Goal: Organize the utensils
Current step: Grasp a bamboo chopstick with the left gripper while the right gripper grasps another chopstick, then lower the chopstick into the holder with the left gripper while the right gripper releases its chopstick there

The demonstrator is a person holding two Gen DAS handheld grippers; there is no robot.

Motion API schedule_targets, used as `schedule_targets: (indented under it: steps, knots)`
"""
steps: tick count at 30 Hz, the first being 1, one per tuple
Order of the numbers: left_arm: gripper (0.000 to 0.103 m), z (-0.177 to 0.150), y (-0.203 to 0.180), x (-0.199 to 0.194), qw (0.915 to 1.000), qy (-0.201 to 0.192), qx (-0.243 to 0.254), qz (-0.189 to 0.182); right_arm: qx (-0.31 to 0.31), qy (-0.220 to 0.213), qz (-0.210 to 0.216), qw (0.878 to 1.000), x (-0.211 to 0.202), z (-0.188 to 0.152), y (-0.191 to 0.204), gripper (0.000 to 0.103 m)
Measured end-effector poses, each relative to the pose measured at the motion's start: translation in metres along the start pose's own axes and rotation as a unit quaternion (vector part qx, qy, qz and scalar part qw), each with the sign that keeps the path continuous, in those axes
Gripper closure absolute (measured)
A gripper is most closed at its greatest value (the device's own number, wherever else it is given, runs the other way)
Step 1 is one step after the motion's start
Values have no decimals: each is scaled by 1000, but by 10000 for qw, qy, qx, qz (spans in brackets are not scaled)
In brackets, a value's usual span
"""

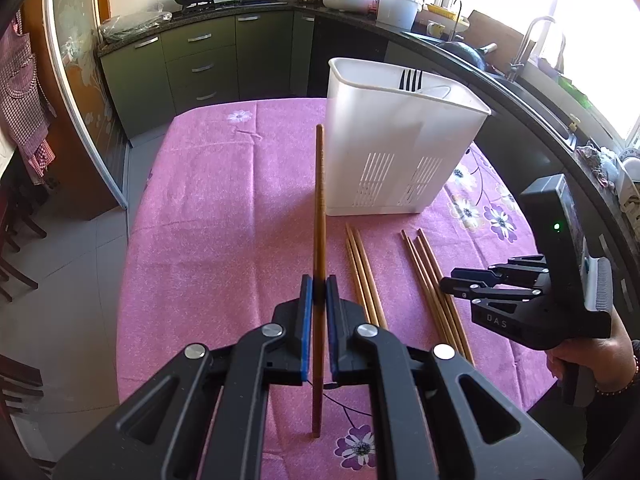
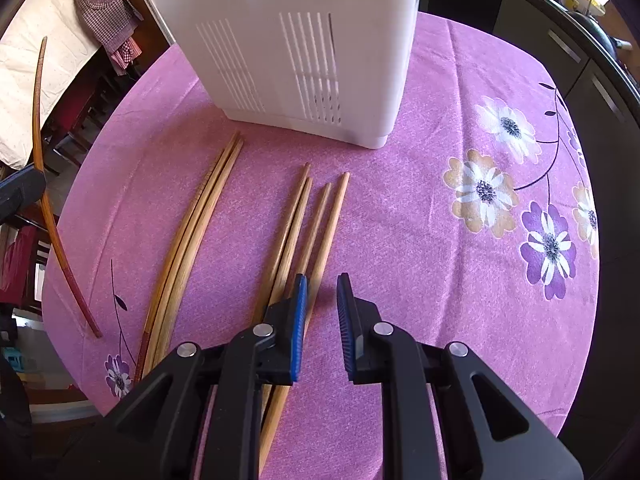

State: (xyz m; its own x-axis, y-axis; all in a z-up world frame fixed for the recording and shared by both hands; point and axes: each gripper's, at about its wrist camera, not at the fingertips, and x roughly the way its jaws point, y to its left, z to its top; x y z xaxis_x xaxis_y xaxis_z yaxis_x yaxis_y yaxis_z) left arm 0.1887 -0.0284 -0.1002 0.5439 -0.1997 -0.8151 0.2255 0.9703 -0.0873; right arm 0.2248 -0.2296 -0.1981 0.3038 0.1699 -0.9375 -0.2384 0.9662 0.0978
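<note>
Left wrist | left tool pinches slim wooden chopstick | slotted plastic caddy

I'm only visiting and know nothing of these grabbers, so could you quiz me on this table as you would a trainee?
1. True or false: the left gripper holds one chopstick.
2. What pokes out of the white holder? A) fork B) ladle C) whisk
3. How many chopsticks lie in the group under the right gripper?

Key: 1 true; 2 A, the fork; 3 four.
</note>
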Motion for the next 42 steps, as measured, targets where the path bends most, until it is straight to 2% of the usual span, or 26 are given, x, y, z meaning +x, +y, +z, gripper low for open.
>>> schedule_targets:
  steps: [4,8,13,19,23,26,28,34,42]
  knots:
    - [96,-1,-1,-1,10000,-5,30,-33,-161,46,-220,9996,10,2,19,87]
    - [96,-2,-2,-3,10000,-24,75,-40,-204,28,-282,9994,14,6,24,94]
    - [96,-3,-2,-4,9999,-41,108,-21,-123,-51,-40,9999,10,8,25,96]
    - [96,-2,-3,-11,9998,-104,147,-10,-65,-861,216,9960,-48,6,26,96]
    - [96,0,-6,-23,9995,-258,187,31,-67,-1494,206,9885,-97,-1,23,96]
    - [96,1,-8,-32,9991,-356,234,35,-87,-1795,229,9834,-125,-13,18,96]
    - [96,2,-9,-36,9989,-394,248,35,-106,-1906,254,9813,-143,-26,11,96]
    - [96,1,-12,-44,9984,-468,310,86,-170,-2055,225,9783,-159,-46,17,96]
    - [96,1,-17,-47,9981,-483,360,97,-139,-2157,265,9760,-163,-54,13,96]
